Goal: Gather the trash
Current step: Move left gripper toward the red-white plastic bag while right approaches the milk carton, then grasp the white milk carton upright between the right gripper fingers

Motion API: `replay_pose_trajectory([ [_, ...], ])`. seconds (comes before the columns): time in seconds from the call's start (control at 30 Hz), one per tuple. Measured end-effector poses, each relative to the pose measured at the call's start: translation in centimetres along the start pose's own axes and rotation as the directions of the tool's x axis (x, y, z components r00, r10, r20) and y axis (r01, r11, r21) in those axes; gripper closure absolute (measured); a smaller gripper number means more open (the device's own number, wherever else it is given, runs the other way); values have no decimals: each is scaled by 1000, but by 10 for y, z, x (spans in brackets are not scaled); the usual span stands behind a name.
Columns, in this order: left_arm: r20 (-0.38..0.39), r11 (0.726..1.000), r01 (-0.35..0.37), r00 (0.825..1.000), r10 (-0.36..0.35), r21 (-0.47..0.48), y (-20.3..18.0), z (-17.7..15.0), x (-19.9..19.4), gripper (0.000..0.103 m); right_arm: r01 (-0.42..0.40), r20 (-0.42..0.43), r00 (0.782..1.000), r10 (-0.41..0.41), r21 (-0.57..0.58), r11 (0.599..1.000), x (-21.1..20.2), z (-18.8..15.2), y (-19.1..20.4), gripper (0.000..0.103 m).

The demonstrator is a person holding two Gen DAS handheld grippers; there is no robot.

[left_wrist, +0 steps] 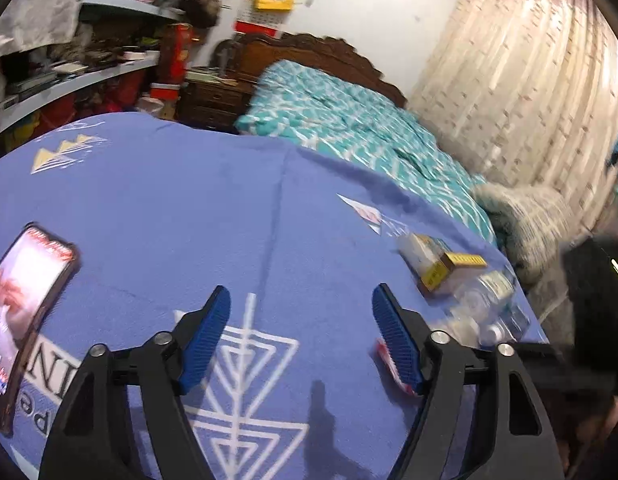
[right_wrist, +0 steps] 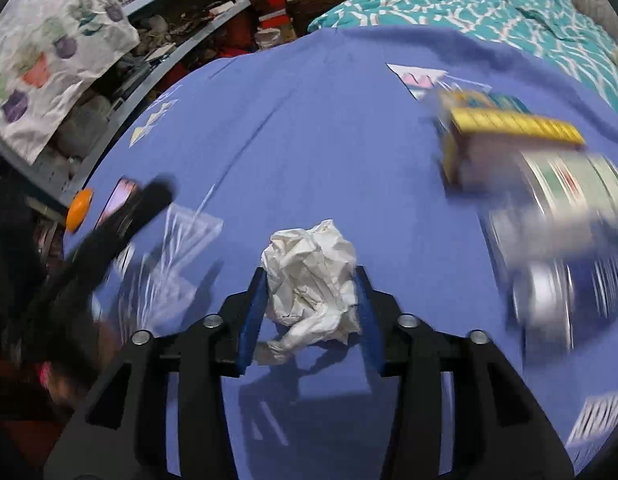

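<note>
A crumpled ball of white paper (right_wrist: 311,280) sits between the blue pads of my right gripper (right_wrist: 311,271), which is shut on it just above the blue cloth (right_wrist: 329,140). To its right lie a yellow carton (right_wrist: 509,128) and a clear plastic bottle (right_wrist: 569,200), both blurred. In the left wrist view my left gripper (left_wrist: 301,289) stands open over the cloth with nothing between its fingers. A small red-and-white wrapper (left_wrist: 383,349) peeks out behind its right finger. The carton (left_wrist: 441,262) and the bottle (left_wrist: 481,304) lie further right, near the cloth's edge.
A phone (left_wrist: 25,292) with a lit screen lies on the cloth (left_wrist: 189,208) at the left. Behind it are a bed with a teal cover (left_wrist: 349,120) and cluttered shelves (left_wrist: 69,84). A blurred black shape with an orange knob (right_wrist: 79,208) crosses the right wrist view's left side.
</note>
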State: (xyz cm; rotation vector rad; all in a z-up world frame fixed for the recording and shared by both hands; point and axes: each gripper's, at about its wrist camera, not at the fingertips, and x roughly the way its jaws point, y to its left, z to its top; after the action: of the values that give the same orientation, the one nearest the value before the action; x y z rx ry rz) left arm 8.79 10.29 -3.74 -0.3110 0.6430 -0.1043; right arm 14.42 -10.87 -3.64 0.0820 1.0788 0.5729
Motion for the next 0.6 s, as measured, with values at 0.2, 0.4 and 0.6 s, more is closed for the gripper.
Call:
replay_pose_trajectory([
  [0.2, -108, 992, 109, 989, -102, 62, -20, -6, 11, 17, -38, 251, 968, 3, 136, 990, -72, -41, -46, 30],
  [0.4, -171, 980, 167, 974, -148, 106, -59, -17, 18, 15, 39, 412, 886, -214, 392, 919, -121, -24, -160, 30],
  [0.6, -177, 961, 206, 969, -173, 186, -95, -24, 7, 12, -24, 279, 948, -154, 545, 838, -75, -8, -251, 59],
])
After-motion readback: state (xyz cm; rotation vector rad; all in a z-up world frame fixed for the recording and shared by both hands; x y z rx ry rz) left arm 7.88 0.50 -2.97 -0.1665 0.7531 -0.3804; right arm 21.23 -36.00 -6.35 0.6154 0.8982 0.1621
